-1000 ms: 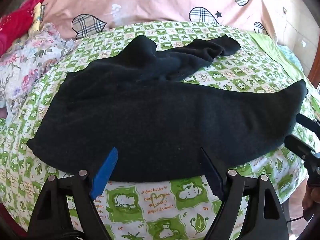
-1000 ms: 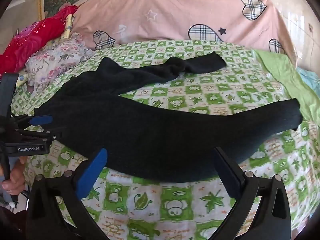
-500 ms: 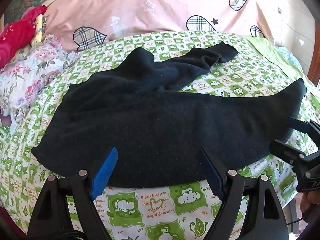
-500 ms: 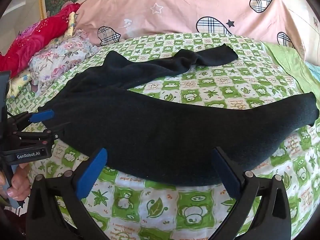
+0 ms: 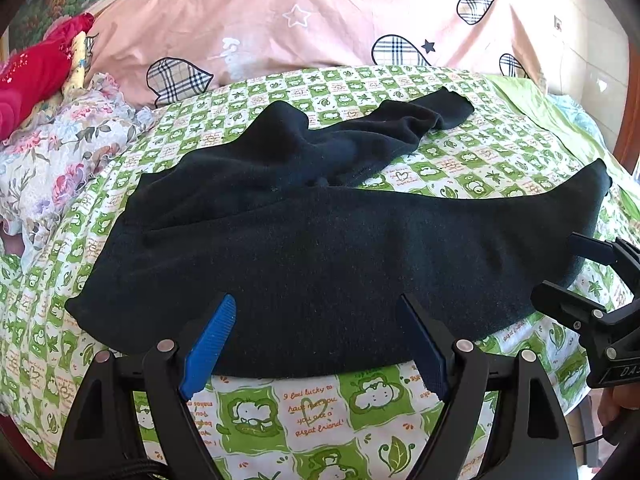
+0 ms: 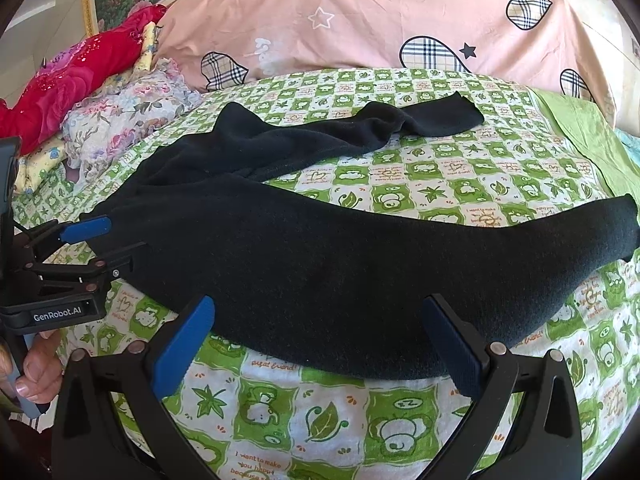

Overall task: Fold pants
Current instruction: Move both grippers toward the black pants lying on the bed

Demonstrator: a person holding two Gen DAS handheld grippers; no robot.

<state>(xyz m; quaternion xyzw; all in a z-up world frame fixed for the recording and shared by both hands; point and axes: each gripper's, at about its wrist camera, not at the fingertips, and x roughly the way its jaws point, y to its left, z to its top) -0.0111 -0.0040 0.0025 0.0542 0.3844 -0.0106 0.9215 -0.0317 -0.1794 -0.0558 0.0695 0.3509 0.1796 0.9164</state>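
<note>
On the left gripper (image 6: 108,240), gaping like the right gripper (image 6: 320,320), "GenRobot.AI" reads.

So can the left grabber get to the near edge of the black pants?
Probably yes. The left gripper has its jaws open right at the near edge of the black pants, and nothing lies between them on the green checked sheet.

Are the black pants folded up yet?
Not yet. The black pants lie spread on the bed sheet, legs apart, far one crumpled.
</note>
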